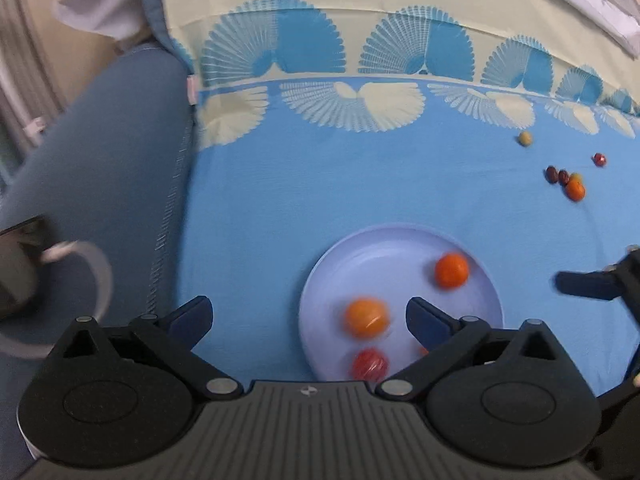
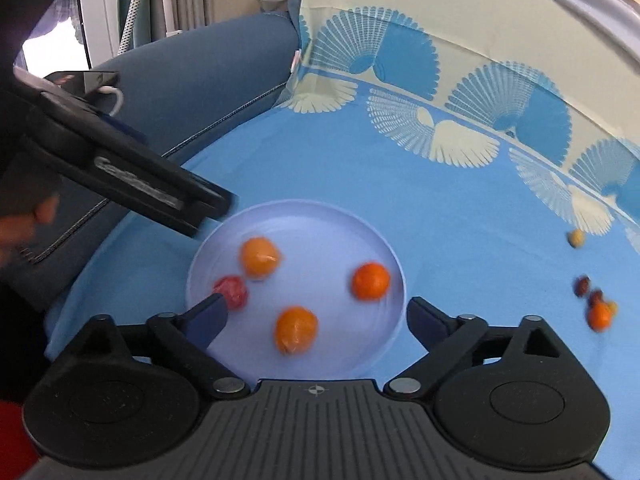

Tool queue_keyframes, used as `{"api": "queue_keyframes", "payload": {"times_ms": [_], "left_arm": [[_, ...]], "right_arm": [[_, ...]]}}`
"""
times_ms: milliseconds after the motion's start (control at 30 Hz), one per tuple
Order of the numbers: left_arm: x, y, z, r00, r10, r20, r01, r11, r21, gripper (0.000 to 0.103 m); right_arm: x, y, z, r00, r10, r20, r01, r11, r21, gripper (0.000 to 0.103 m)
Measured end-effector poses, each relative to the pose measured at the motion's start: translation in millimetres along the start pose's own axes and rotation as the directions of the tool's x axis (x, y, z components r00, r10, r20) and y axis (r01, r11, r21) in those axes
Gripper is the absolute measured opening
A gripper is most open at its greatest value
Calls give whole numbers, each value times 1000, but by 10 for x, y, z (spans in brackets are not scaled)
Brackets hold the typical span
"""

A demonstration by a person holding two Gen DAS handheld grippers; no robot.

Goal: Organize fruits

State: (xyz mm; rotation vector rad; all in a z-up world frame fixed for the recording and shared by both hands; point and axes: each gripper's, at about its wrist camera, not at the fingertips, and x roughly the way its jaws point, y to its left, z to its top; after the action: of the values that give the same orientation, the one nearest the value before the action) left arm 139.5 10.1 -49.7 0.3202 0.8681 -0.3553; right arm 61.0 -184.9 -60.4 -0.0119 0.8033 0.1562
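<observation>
Blue cloth with a fan pattern covers the bed (image 1: 360, 184), and everything in play lies on it. Largest after that is the pale plate (image 2: 304, 220), near the middle; in the right wrist view it carries three oranges (image 2: 296, 330) and one red fruit (image 2: 231, 291), all loose and apart, save that the red one lies just beside the far-left orange. The left gripper (image 1: 308, 318) hovers over the plate's near left side, jaws spread wide and empty. The right gripper (image 2: 316, 316) hangs over the plate's near edge, likewise spread wide with nothing between its fingers; the nearest orange sits between them but untouched, as far as the blur allows.

Smallest are the fruits not yet gathered, far to the right on the cloth: one orange (image 1: 575, 191) touching or just beside two dark red ones (image 1: 557, 175), another red one (image 1: 599, 159) a little apart, and a yellowish one (image 1: 525, 138) farther off.

Judging from this, the task is partly done, and the step in hand looks like the turn between a drop and the next pick. That pick calls for a reach right to the cluster, then closing on one fruit without nudging its neighbours, which would roll easily.
</observation>
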Motion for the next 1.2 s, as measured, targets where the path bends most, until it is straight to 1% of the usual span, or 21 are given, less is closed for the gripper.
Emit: {"api": "queue_keyframes", "payload": {"times_ms": [100,167,233,333,400,467,567,700,800,967,1200], "left_arm": [[-318,32,-247,1000,15,-25,-16,999,-44,103],[-519,36,-424,999,13,-49,-17,996,-85,103],[-698,20,-578,998,20,-55,-27,992,-126,103],[-930,-26,-747,999,16,-48,-23,986,-166,103],[-1038,-68,-799,999,5,-39,-11,986,-164,103],[-1149,-101,-851,1000,20,-17,-22,986,-163,103],[-1285,-164,-921,999,39,14,-36,988,-152,103],[-1419,-270,-979,999,26,31,-22,991,-129,103],[-1496,-325,-1008,999,28,44,-23,994,-111,103],[-1555,-356,-1023,998,35,52,-30,994,-104,103],[-1554,-354,-1012,998,42,50,-37,994,-99,103]], "right_arm": [[-324,63,-157,999,29,-24,-28,999,30,98],[-539,134,-239,999,35,-19,-35,999,42,99],[-716,215,-281,1000,29,11,-29,999,22,100],[-940,321,-271,997,-6,79,7,1000,-22,102],[-1055,339,-261,994,-17,111,18,1000,-6,102],[-1191,370,-306,990,-34,134,33,999,6,102],[-1378,428,-422,985,-62,160,64,998,-8,102],[-1561,414,-536,975,-100,198,102,995,2,102],[-1635,407,-576,971,-111,213,108,994,26,102],[-1701,431,-620,967,-107,233,105,994,20,102],[-1702,419,-628,966,-112,232,108,994,30,102]]}}
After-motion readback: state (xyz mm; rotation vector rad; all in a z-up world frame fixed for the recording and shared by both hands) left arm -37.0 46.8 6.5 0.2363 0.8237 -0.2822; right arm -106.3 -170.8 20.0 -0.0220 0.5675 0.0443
